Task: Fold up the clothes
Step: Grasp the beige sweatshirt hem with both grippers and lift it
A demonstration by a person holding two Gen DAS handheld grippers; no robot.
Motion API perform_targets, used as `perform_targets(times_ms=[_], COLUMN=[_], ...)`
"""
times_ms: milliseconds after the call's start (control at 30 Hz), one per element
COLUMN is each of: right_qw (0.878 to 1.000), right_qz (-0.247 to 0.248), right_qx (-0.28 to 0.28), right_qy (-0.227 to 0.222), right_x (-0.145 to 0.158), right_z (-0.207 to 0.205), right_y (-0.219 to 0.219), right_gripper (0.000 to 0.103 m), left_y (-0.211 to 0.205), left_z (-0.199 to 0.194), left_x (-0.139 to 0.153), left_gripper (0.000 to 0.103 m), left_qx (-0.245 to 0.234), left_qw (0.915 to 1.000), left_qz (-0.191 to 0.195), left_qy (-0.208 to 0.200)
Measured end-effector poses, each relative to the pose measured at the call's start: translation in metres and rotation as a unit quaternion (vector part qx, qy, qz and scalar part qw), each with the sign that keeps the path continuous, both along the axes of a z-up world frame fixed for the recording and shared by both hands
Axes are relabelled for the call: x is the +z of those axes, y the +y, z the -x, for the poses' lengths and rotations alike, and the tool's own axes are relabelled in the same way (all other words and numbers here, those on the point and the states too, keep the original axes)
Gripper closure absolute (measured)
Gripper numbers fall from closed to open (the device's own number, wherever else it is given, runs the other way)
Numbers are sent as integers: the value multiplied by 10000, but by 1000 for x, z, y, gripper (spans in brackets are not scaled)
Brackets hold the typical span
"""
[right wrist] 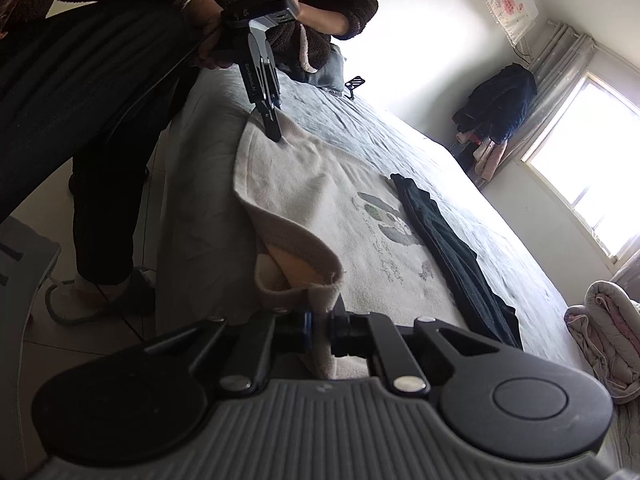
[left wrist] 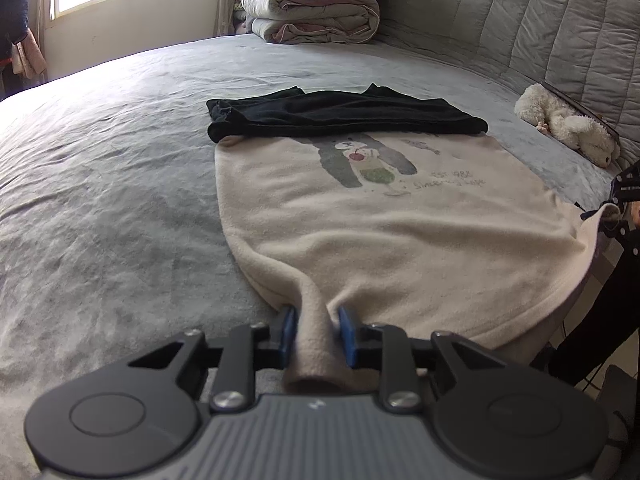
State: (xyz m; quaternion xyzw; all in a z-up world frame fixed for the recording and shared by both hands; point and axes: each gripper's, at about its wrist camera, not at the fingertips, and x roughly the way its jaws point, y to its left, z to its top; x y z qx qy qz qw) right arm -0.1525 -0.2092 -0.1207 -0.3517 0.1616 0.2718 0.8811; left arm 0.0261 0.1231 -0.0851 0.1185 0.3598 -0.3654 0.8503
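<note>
A cream fleece top (left wrist: 380,220) with a bear print lies flat on the grey bed (left wrist: 120,180). A folded black garment (left wrist: 340,114) rests across its far end. My left gripper (left wrist: 316,328) is shut on a bunched fold of the cream hem, its blue pads pressing the cloth from both sides. At the right edge of that view, my right gripper (left wrist: 612,210) pinches the hem's other corner. In the right wrist view, the right gripper (right wrist: 320,320) is shut on the cream top's (right wrist: 320,200) hem corner, which curls up slightly off the bed. Farther off, the left gripper (right wrist: 275,134) holds its corner.
A white plush toy (left wrist: 568,124) lies by the quilted headboard at the right. Stacked folded quilts (left wrist: 316,12) sit at the far end of the bed. A person (right wrist: 100,160) stands at the bedside holding the grippers. A dark jacket (right wrist: 500,100) hangs near the window.
</note>
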Motion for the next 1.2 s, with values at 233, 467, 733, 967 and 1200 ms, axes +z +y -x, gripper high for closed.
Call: perform_targets(times_ms=[233,467,733,967,1200], right_qw=[9977,9863,9731,9563,9395], right_qz=[-644,-1553,-1982,-2263,-2314], right_qx=[-192,-544,-1156,-1850,-2453], right_qy=[-100,-104,-191,76,604], right_x=[16,36,50,55,38], right_z=[-1,-12,-37,-86,-143], right_y=[-8,-30,-44,-64,-85], right_gripper=[96,96,96,96,95], left_y=[-1,2,-12,-45,-79], left_z=[0,-7,-36,-79,-125], left_x=[9,24,37,42,31], left_gripper=[92,92,92,92,82], left_qx=[66,370,920,1341,1824], left_qw=[9995,9949,9861,9825,9800], left_qz=[223,831,1227,1132,638], left_qy=[-209,-440,-641,-628,-481])
